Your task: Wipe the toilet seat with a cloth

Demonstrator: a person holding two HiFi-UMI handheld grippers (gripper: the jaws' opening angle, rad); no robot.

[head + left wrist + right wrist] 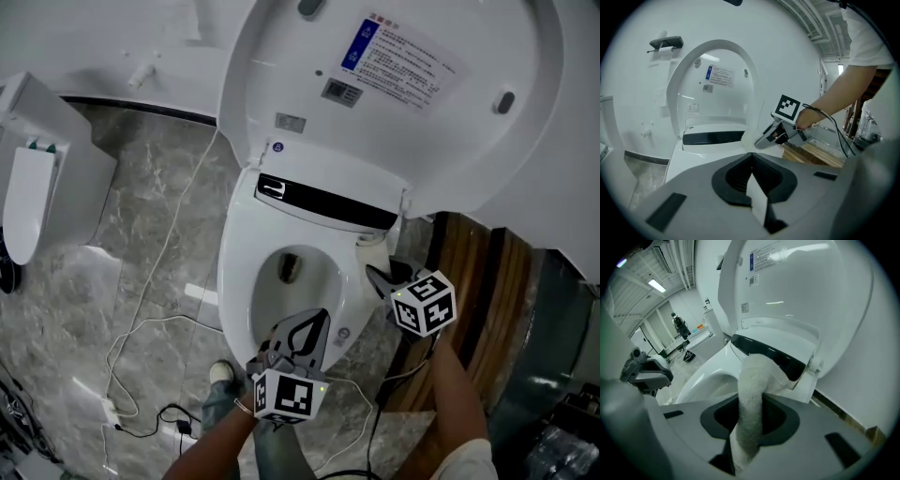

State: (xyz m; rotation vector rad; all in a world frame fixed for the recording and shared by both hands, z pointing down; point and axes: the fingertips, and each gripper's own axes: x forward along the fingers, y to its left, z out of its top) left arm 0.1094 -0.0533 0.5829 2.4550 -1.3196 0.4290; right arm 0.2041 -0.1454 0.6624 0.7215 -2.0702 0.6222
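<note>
While the right hand-held gripper (378,275) clamps the cloth (752,390) near the toilet seat's (240,272) hinge end, the left hand-held gripper (312,325) closed and empty, wiping looks barely begun.

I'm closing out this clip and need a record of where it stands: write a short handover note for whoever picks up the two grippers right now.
Left gripper: shut, with no cloth in it, over the front rim of the toilet seat.
Right gripper: shut on the white cloth, angled down at the seat's right rear, near the hinge.
Things: the lid is raised and the seat is down. The cloth's free end appears to rest on the seat's back right corner.
Done: the cloth is gripped and brought to the seat. How much has been wiped can't be told.
Left: wipe around the seat ring with the cloth.
</note>
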